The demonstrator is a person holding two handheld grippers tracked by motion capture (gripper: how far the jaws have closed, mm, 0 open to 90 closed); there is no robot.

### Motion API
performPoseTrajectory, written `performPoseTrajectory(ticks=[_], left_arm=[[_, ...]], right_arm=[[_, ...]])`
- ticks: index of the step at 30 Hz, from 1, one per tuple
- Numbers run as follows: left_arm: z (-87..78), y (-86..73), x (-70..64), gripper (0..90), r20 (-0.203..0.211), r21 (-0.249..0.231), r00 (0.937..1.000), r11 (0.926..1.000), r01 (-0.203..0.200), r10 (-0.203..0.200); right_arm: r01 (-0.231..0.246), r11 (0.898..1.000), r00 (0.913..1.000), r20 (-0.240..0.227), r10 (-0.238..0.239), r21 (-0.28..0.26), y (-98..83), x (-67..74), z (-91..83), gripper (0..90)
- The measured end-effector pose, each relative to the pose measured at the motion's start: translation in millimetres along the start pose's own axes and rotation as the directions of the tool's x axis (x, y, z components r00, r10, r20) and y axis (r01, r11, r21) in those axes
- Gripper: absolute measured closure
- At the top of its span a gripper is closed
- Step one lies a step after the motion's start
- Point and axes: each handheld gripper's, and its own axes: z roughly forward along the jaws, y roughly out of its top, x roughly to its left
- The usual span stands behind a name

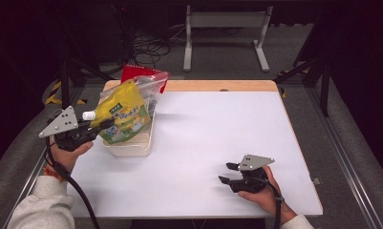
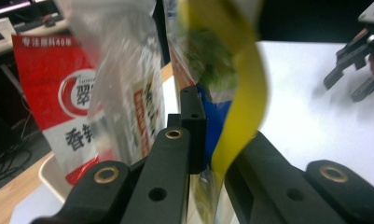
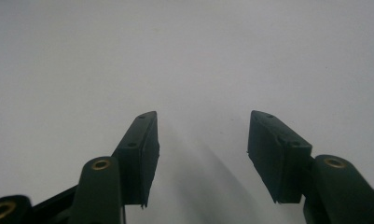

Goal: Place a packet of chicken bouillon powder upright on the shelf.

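Observation:
A yellow drink pouch point(image 1: 122, 112) with a white cap point(image 1: 88, 115) hangs tilted above a cream bin point(image 1: 129, 148) at the table's left. My left gripper point(image 1: 105, 125) is shut on the pouch's lower edge. In the left gripper view its jaws pinch the yellow pouch point(image 2: 250, 70) close to the tips of the left gripper point(image 2: 212, 140). My right gripper point(image 1: 228, 172) rests low on the white table point(image 1: 218, 124) near the front right, and it also appears far off in the left gripper view point(image 2: 352, 70). In its own view the right gripper point(image 3: 202, 140) stands open over bare table.
A clear plastic bag point(image 1: 153, 90) and a red printed packet point(image 1: 132, 72) stand in the bin behind the pouch; the left gripper view has the same packet point(image 2: 58, 93) and bag point(image 2: 124, 84) close up. A white frame stand point(image 1: 225, 21) sits on the floor beyond the table.

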Motion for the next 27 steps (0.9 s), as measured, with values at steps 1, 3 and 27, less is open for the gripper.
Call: performPoseTrajectory(ticks=[1, 3, 27], left_arm=[[0.8, -2.0, 1.7, 88.7, -0.001, 0.004, 1.0, 1.0, 0.007, -0.007], [1.7, -5.4, 4.6, 88.6, 0.022, 0.019, 0.9997, 0.9998, 0.002, -0.002], [15.9, -32.5, 18.5, 80.0, 0.088, 0.082, 0.9937, 0.9947, 0.061, -0.068]], right_arm=[[0.0, 1.0, 1.0, 0.0, 0.0, 0.0, 0.0, 0.0, 0.0, 43.1], [0.002, 1.0, 1.0, -0.003, -0.002, 0.002, 0.0, 0.2, 0.7, 42.6], [0.009, 0.999, 0.9997, -0.022, -0.008, 0.033, -0.6, 2.5, 6.3, 38.3]])
